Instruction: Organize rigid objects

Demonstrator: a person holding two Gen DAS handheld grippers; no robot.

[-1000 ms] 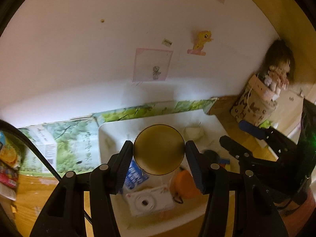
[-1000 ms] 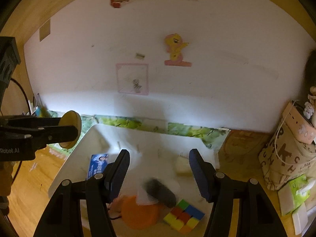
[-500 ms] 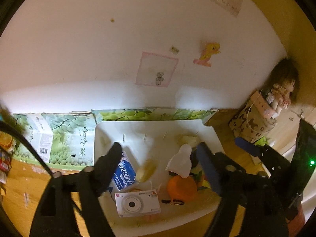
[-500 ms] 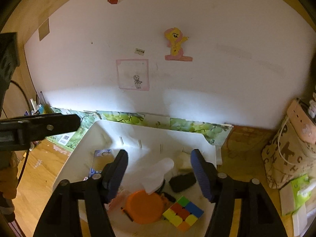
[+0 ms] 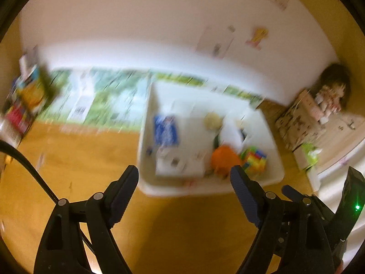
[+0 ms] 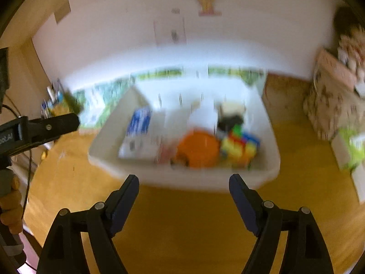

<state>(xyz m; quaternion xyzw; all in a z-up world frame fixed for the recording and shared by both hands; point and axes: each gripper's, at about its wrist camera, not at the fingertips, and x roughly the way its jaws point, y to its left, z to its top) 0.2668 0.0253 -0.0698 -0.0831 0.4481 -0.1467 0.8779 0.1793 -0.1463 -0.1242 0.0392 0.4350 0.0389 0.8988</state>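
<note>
Both views are smeared by motion, so fine detail is lost. The left gripper (image 5: 184, 179) has its jaws spread wide with nothing between them, above bare wooden floor (image 5: 75, 159) just near of a white bin (image 5: 146, 137). The right gripper (image 6: 183, 187) is likewise spread apart and empty, on the near side of the same bin.

Inside the bin lie a blue carton (image 5: 166, 130) at far left, a white camera-like box (image 5: 180, 164) near left, an orange round object (image 5: 224, 159) and a coloured puzzle cube (image 5: 254, 158) at the near right, and a pale round object (image 5: 212, 121) toward the far side.

The right wrist view shows a dark object (image 6: 229, 121) just beyond the cube, and the left gripper's finger from the side, reaching in at the left edge, well apart from the bin. Only the left wrist view takes in the colourful packages (image 5: 25, 105) at far left. A doll (image 5: 330, 96) on a patterned box (image 5: 298, 123) sits at far right against the white wall (image 5: 136, 22).
</note>
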